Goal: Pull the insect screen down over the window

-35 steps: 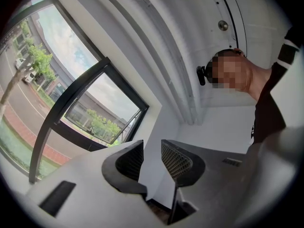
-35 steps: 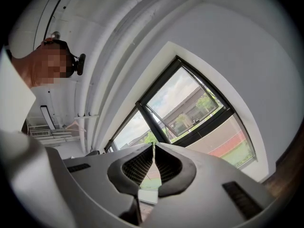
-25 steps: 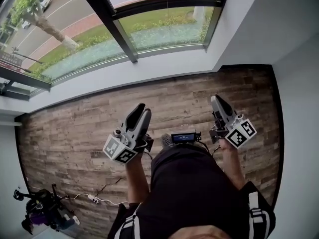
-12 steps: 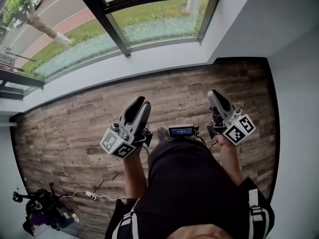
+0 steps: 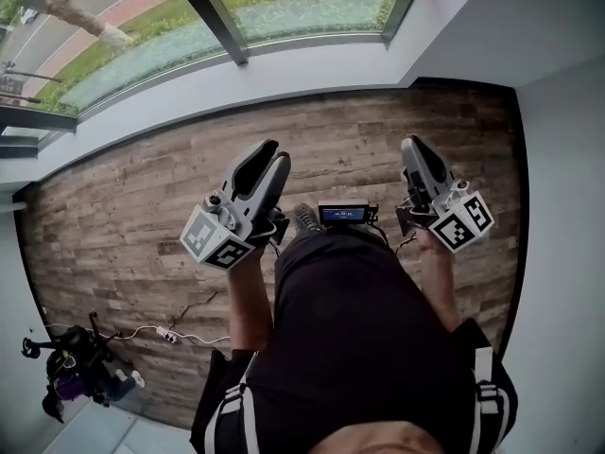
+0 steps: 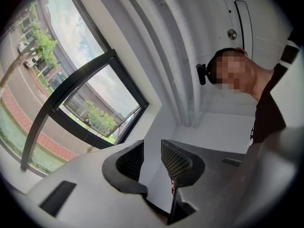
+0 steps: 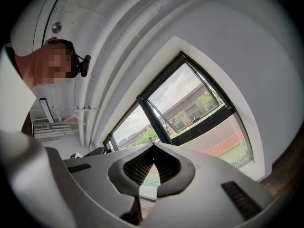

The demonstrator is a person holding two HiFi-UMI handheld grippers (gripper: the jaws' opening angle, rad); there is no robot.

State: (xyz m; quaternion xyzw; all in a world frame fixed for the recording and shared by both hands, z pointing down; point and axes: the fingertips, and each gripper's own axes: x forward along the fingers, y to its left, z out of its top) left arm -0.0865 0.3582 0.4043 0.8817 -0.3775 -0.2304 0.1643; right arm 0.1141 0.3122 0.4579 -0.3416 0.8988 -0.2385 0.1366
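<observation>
None of the three views is showing the insect screen itself. The window (image 5: 302, 8) is lying far ahead beyond the white sill (image 5: 284, 69), its glass is reading clear through to grass and road, and no mesh, pull bar or housing is making itself out. That is fitting two states alike: the screen sitting rolled up above the frame's top edge, out of shot, or fine mesh already hanging down and too thin to be registering. I am not settling which. The right gripper view is showing one upper sash (image 7: 187, 101) tilting open. The left gripper (image 5: 272, 155) is hovering at waist height over the wood floor (image 5: 132, 206), pointing toward the window, with its claw standing apart and only bare wall showing through the gap. The right gripper (image 5: 414, 146) is riding level on the right, its claw tips meeting and pinching nothing. Both are sitting well apart from the window. Judging: handling the screen well is depending on finding its bottom bar by eye before closing on anything. It is also depending on taking the bar near the middle and keeping any draw straight and even, so the mesh is not skewing in its side tracks.
</observation>
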